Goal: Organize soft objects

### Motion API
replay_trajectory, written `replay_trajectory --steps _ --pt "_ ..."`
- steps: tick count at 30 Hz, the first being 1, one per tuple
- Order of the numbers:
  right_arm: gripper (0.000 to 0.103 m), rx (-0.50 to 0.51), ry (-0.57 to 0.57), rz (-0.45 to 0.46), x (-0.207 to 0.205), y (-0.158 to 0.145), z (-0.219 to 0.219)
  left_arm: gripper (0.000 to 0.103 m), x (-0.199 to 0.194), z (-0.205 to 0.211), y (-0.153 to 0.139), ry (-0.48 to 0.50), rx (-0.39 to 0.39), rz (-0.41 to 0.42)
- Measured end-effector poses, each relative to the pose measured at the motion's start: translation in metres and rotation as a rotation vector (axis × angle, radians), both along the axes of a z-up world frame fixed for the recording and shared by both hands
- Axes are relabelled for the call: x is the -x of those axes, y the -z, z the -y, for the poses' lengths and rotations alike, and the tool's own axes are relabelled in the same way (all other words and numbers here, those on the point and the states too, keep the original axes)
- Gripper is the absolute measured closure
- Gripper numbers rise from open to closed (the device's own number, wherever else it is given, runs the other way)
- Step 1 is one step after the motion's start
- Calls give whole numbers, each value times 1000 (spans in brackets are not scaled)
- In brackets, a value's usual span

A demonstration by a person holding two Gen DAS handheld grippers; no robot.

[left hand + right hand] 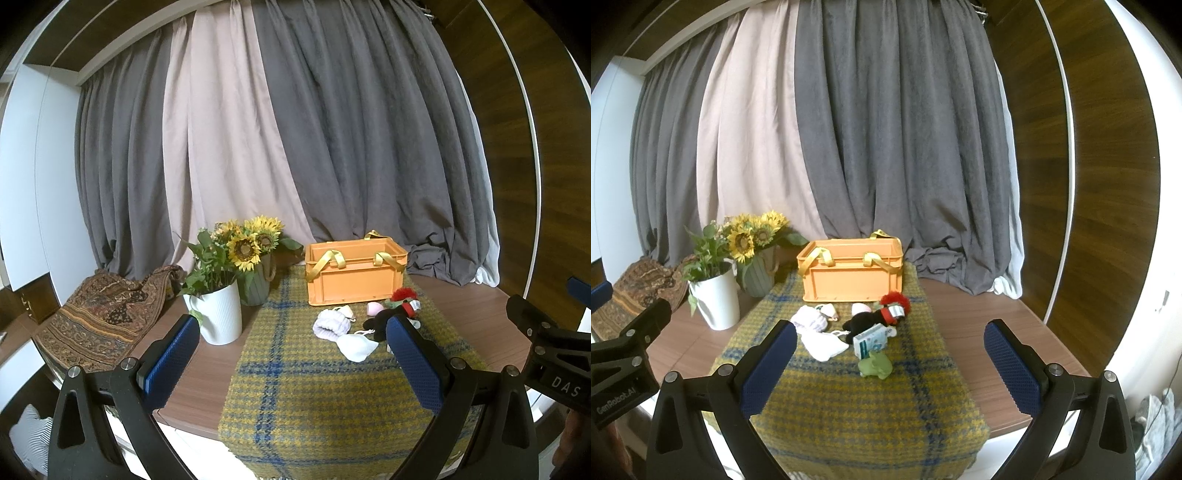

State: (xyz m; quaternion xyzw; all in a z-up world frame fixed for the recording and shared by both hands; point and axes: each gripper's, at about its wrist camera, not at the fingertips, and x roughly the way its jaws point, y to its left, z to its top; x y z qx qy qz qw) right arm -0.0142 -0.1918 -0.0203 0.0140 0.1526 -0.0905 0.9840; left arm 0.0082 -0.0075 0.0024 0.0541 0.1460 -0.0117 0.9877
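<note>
An orange crate (354, 275) (852, 271) with yellow strap handles stands at the far end of a yellow and blue plaid cloth (314, 387) (846, 398). In front of it lie soft things: a lilac knitted piece (331, 323) (809, 318), a white pouch (355, 346) (823, 345), a black plush with a red pompom (402, 301) (875, 317), a small pink item (375, 307) (861, 307), a tissue pack (872, 339) and a green toy (874, 364). My left gripper (293, 325) and right gripper (890, 330) both hover open near the table's front, holding nothing.
A white pot with a green plant (219, 317) (716, 301) and a grey vase of sunflowers (255, 284) (759, 275) stand left of the crate. A patterned cloth (103, 317) lies at the far left. Grey and pink curtains (849, 147) hang behind the wooden table (990, 325).
</note>
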Motion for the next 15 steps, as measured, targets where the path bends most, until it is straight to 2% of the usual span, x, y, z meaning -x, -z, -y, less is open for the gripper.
replay_trajectory --steps 15 --pt "0 0 -1 -2 -3 3 1 0 0 0 2 2 0 -1"
